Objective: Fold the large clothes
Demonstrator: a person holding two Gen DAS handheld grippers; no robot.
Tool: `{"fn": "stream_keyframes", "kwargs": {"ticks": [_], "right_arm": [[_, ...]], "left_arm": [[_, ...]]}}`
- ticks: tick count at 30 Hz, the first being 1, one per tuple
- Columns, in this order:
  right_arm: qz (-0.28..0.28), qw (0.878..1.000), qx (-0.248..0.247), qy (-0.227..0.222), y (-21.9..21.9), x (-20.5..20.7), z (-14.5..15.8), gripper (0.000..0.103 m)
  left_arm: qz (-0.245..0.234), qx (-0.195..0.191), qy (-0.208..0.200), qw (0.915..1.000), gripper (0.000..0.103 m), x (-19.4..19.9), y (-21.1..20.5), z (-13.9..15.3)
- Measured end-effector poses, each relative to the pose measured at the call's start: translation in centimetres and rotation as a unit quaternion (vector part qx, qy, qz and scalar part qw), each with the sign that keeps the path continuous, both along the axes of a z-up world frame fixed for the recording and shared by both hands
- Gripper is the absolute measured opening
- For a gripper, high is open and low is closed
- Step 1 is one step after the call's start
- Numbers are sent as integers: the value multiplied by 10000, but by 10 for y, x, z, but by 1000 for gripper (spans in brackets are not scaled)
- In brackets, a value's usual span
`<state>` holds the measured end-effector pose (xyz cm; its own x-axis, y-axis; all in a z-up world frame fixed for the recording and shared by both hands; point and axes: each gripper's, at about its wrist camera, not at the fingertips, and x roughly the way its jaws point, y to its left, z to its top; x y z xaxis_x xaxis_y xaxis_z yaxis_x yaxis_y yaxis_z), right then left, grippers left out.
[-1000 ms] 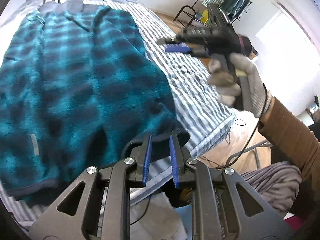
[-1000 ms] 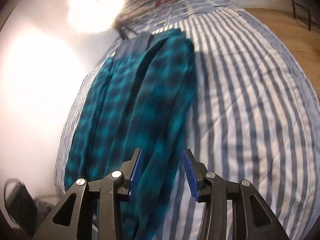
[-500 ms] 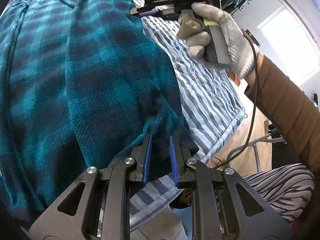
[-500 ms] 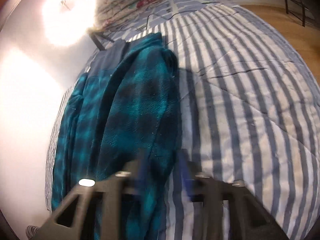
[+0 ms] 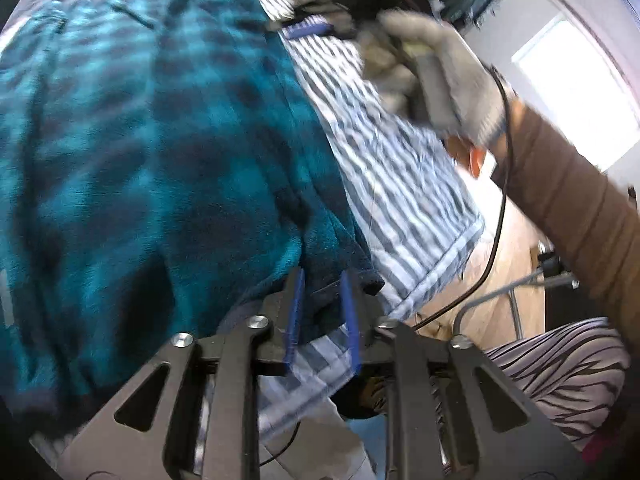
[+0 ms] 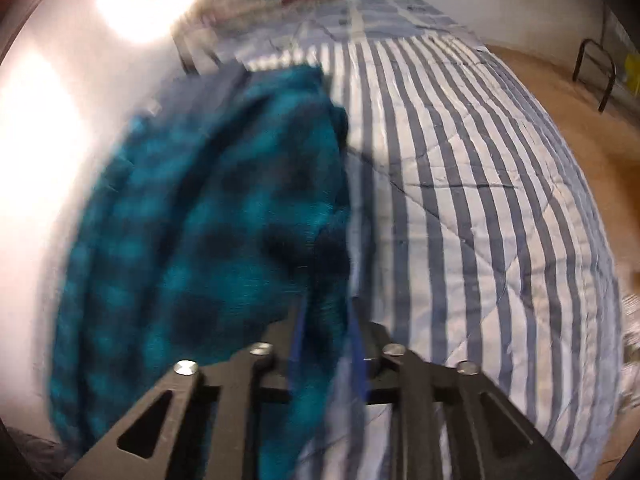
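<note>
Now, line by line as I read it from my station:

Garment: the teal plaid fleece (image 5: 160, 152) lies on the striped bed cover (image 5: 404, 208); one side panel is already turned over onto the body, so it sits as a long narrow strip; its dark hem reaches the near edge of the bed.

Left claw: my left claw (image 5: 322, 312) is at the hem corner; the blue pads (image 5: 295, 312) are parting, with a bit of hem cloth between them, and I see a gap at the right pad; I read this as letting go, not gripping.

Right claw: my right claw (image 6: 328, 332) sits on the folded edge of the fleece, further up the bed; its jaws are opening too, cloth between them; the picture is blurred, so I cannot tell whether the pads press on it.

Right hand: the gloved right hand (image 5: 444, 80) shows in the left view, above the cover beside the fleece.

Step in hand: I judge the lengthwise fold is just being laid and released.

Next move: likely the other side panel or a crosswise fold; it calls for clean pinches through both thick layers, both claws lifting together, or the plush cloth will slip and skew.
</note>
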<state>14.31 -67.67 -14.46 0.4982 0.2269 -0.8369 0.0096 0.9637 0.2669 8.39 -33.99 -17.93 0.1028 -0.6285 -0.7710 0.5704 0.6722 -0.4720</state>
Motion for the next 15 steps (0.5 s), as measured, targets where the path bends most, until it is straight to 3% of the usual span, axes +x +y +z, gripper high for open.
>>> {"fn": "stream_keyframes", "kwargs": {"ticks": [2,6,7,9,12,15], "right_arm": [[-37,9995,-42,-299,-4,-21,19,31],[-191,9972,29,-728,-18,-65,44,43],[-256,9968,82,-758,-23,-71,46,51],[-369,9961,217,-770,-33,-87,50,55],[-498,9958,190,-739,-43,-104,55,59],[-621,9956,83,-690,-53,-117,58,72]], "left_arm": [[217,-43,-168,9996,43,-4,11,10],[223,109,-293,9993,46,-15,1,16],[212,147,-306,9992,48,-15,-5,16],[111,227,-354,9991,59,-20,-21,14],[22,556,-592,9967,59,-26,-51,11],[102,724,-425,9964,60,-22,-72,-4]]}}
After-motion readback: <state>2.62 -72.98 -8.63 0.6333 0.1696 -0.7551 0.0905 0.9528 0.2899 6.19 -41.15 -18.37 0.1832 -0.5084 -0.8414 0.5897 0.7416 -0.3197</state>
